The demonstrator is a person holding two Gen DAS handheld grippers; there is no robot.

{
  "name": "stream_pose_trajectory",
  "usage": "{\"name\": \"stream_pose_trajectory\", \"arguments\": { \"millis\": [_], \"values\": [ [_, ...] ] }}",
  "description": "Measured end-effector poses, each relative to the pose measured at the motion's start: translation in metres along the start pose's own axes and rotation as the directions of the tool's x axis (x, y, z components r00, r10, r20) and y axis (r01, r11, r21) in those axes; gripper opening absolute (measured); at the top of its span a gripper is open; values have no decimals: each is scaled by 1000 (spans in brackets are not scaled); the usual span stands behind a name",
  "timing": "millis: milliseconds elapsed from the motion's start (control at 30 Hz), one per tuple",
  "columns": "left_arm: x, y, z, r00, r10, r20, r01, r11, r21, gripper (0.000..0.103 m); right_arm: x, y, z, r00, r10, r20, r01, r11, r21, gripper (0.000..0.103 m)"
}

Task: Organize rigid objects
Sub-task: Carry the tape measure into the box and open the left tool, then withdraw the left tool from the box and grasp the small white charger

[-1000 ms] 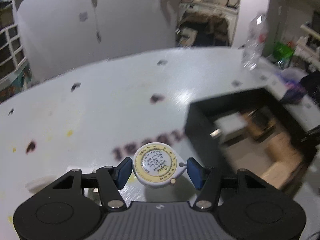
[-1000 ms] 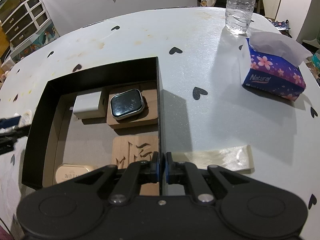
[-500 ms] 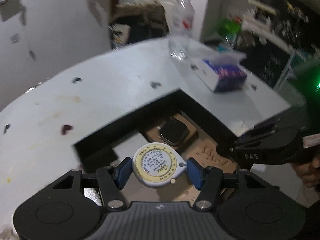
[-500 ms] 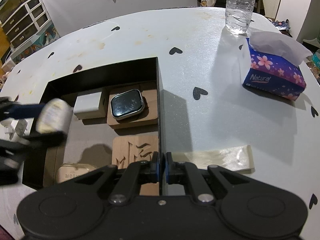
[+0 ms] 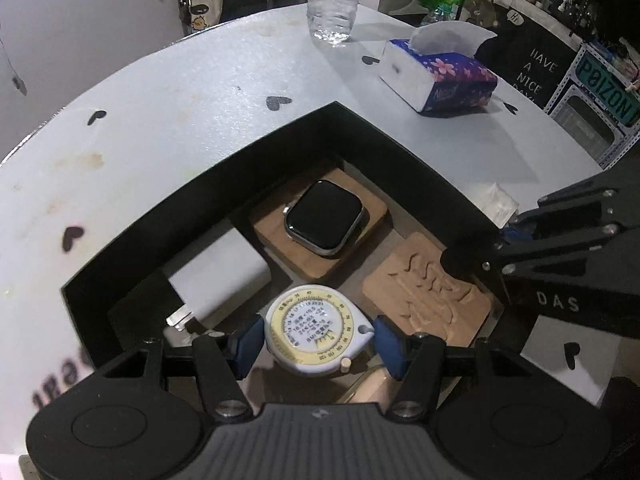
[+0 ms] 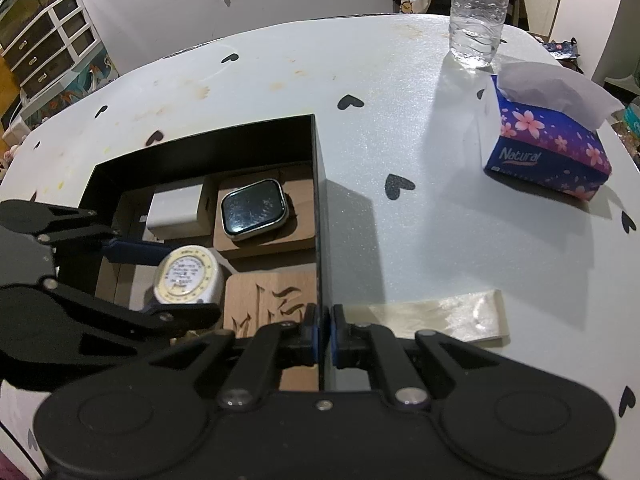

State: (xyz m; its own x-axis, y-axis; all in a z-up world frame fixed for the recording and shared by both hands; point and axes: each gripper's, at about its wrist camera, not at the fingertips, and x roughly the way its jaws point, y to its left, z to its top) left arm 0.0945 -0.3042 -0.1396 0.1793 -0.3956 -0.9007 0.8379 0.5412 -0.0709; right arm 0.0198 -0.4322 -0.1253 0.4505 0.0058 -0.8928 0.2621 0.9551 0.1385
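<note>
My left gripper [image 5: 316,340] is shut on a round white-and-yellow tape measure [image 5: 316,330] and holds it above the middle of the open black box [image 5: 200,196]. The tape measure also shows in the right wrist view [image 6: 188,276]. Inside the box lie a smartwatch [image 5: 324,220] on a wooden block, a white charger [image 5: 218,276] and a carved wooden piece [image 5: 428,292]. My right gripper [image 6: 325,330] is shut on the box's right wall [image 6: 318,208] at its near end.
A blue tissue box [image 6: 548,148] and a clear water bottle [image 6: 478,12] stand on the white table at the far right. A strip of clear tape [image 6: 444,312] lies beside the box. A beige object [image 5: 372,388] lies under my left gripper.
My left gripper has carried the tape measure from over the bare table to above the inside of the box. My right gripper has stayed clamped on the box wall.
</note>
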Motion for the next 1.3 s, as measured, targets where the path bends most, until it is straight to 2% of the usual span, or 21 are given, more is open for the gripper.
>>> {"name": "stream_pose_trajectory", "arguments": {
  "millis": [200,467,600,733,867,1300],
  "values": [
    [3,4,-1,1000,-17,-5,17,1000,-19,62,0,-1,0,1000,0,0,0,1000,0,6],
    [-6,8,-5,998,-58,9,58,997,-46,83,0,-1,0,1000,1,0,-1,1000,0,6],
    [-17,5,-8,997,-74,21,75,996,-50,89,0,-1,0,1000,1,0,-1,1000,0,6],
    [-29,0,-10,997,-70,37,72,996,-58,99,0,-1,0,1000,1,0,-1,1000,1,6],
    [-43,-4,-12,996,-64,59,68,995,-69,103,0,-1,0,1000,1,0,-1,1000,1,7],
    [-90,-11,-26,990,6,144,10,993,-114,103,0,-1,0,1000,1,-1,-1,1000,-1,7]
  ]
}}
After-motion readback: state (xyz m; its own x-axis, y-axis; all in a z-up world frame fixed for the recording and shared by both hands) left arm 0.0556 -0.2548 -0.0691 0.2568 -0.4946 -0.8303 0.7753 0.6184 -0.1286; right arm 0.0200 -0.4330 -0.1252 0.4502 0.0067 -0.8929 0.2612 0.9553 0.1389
